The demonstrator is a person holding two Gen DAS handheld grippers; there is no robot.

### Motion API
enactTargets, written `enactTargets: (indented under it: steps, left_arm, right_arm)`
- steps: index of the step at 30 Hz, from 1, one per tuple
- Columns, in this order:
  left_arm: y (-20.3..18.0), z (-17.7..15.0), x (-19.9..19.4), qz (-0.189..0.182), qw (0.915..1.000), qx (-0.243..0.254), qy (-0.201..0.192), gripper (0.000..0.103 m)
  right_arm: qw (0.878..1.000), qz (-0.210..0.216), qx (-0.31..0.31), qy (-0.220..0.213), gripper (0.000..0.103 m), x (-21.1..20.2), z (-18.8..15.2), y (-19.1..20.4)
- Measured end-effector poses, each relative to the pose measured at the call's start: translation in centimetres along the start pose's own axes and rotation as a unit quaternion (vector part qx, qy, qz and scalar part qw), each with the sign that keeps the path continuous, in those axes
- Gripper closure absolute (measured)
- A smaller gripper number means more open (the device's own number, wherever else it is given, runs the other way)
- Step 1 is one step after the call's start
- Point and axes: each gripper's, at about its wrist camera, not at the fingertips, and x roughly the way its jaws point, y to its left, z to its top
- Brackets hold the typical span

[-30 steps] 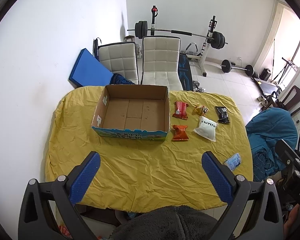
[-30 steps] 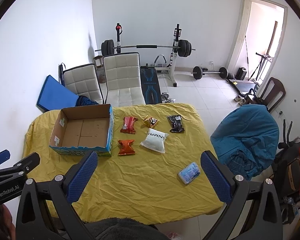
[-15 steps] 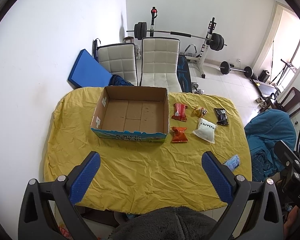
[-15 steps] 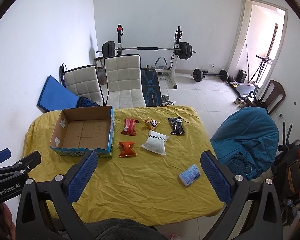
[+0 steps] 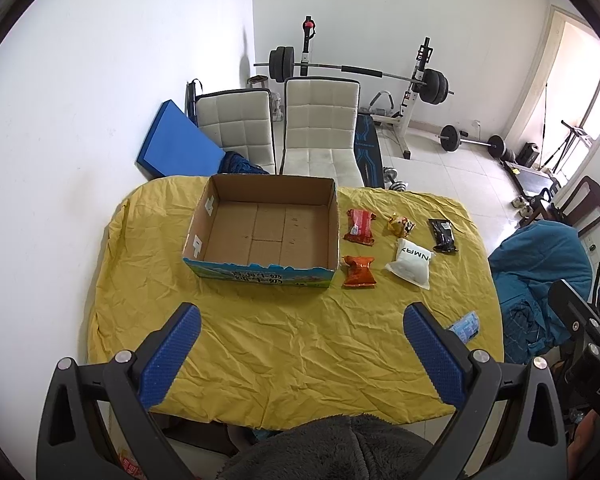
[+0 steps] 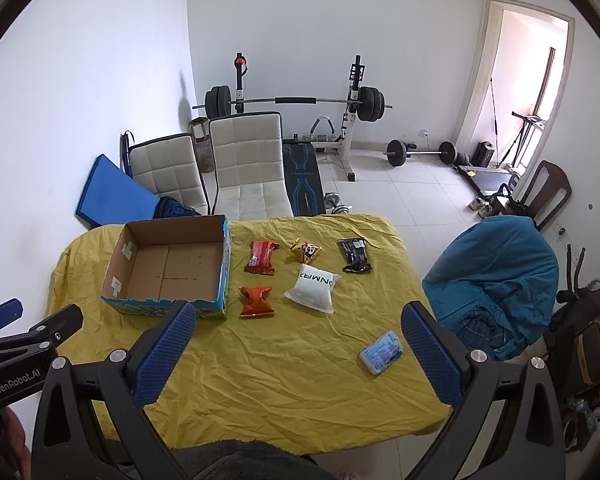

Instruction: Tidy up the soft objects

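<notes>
— Can you see all the packets?

— Your left gripper (image 5: 302, 346) has both fingers spread wide around nothing, and its right finger covers part of the light blue packet (image 5: 466, 326). Your right gripper (image 6: 298, 346), just as wide and empty, shows that packet (image 6: 381, 352) whole, alone near the yellow cloth's (image 6: 280, 360) near-right edge.

— And the others?

— Five lie right of the cardboard box (image 6: 168, 268): red packet (image 6: 262, 258), orange packet (image 6: 256, 301), white pouch (image 6: 313, 293), small yellow packet (image 6: 306, 251), black packet (image 6: 355, 255). The labels are too small to read.
</notes>
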Motion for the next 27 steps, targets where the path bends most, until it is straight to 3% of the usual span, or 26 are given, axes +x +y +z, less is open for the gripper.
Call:
enactTargets:
  steps: [27]
  left_arm:
    - [0.44, 0.13, -0.27, 0.000, 1.0000, 0.000, -0.006, 0.000]
  right_arm:
    - [1.000, 0.005, -0.005, -0.007, 0.000, -0.09, -0.04, 0.48]
